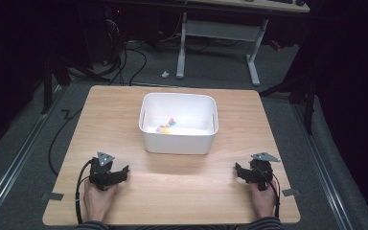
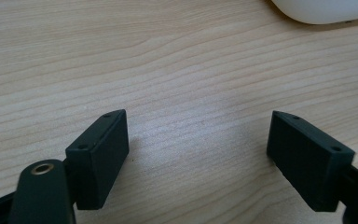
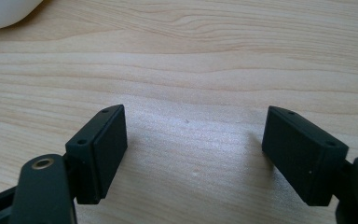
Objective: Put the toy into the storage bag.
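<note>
Left gripper (image 1: 123, 173) rests low over the wooden table (image 1: 182, 191) at the near left corner, jaws spread wide with nothing but bare wood grain between them. Right gripper (image 1: 238, 171) sits at the near right corner in the same condition: jaws spread, nothing held. Both point inward, toward the middle of the table.

Beyond them, at the table's centre, stands the white plastic bin (image 1: 178, 140), well apart from either gripper. Small colourful items (image 1: 166, 126) lie on its floor toward the left; their exact kind cannot be told from this height.

Likely faults from this position:
- Bin walls are tall. A level approach probably strikes the near wall and pushes the bin toward the far edge.
- The items lie close together. Wide jaws lowered over them may pinch several at once, or only graze one.
- With both grippers entering the bin together, jaws or trailing cables may collide.
</note>
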Demonstrator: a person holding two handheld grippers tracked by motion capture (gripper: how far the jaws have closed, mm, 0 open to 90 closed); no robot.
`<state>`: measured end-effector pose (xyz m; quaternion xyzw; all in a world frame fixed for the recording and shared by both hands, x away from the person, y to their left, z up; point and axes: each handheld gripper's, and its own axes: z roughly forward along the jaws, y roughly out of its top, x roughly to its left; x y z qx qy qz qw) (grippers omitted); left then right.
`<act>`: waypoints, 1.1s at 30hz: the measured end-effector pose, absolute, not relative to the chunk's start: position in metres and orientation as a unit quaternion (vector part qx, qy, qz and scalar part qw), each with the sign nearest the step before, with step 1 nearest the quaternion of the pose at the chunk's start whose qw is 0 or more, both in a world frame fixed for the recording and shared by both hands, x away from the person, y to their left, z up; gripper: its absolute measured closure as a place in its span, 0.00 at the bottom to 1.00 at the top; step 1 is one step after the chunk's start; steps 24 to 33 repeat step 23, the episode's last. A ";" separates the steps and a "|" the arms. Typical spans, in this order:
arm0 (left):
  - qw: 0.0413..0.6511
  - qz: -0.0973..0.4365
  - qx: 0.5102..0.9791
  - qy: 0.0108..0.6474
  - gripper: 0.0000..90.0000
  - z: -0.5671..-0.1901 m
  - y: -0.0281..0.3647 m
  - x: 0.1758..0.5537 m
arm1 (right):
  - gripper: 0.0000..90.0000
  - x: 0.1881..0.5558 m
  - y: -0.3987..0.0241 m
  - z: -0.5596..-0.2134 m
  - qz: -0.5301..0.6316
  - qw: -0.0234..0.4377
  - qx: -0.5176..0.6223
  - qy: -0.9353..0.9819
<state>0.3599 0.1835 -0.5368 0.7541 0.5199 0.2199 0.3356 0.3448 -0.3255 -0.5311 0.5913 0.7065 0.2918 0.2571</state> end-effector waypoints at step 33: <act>0.332 0.226 0.747 0.531 0.24 -0.537 0.181 0.358 | 0.25 0.347 -0.323 -0.531 0.296 0.254 0.580 0.716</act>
